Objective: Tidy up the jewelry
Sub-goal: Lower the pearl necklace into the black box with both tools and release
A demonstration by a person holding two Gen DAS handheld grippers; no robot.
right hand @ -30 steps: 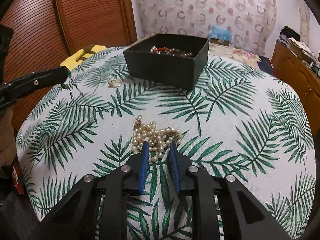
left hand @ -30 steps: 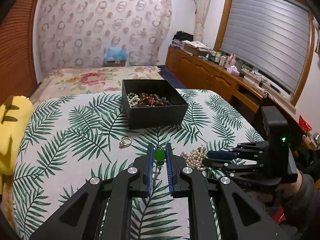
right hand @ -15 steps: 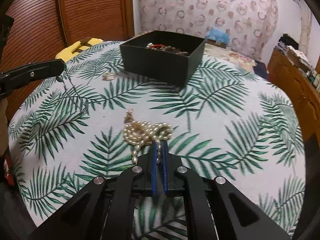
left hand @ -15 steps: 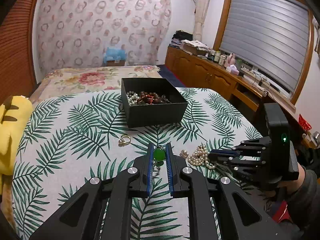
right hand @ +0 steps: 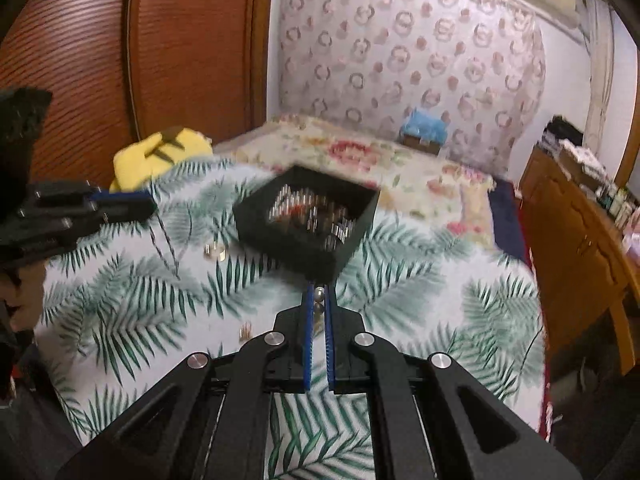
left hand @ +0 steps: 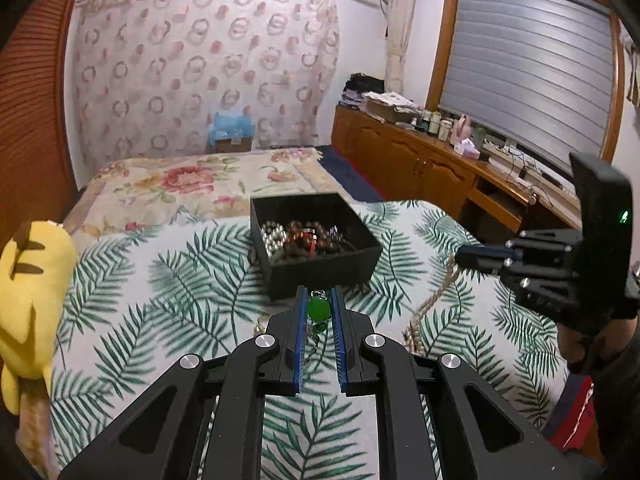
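Lifted off the leaf-print cloth (left hand: 168, 280) since last frame: pearl necklace (left hand: 430, 304), pinched in right gripper (right hand: 318, 300), jaws nearly touching. Left gripper (left hand: 319, 308) clamped narrow on green pendant (left hand: 319, 309); black jewelry box (left hand: 316, 264) at 12 o'clock.

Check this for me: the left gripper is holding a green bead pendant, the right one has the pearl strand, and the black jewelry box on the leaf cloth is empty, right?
Not quite: the black jewelry box is not empty. The left wrist view shows beads and pearls already lying in it. The rest holds: the left gripper pinches the green bead pendant, and the right gripper is shut on the pearl strand.
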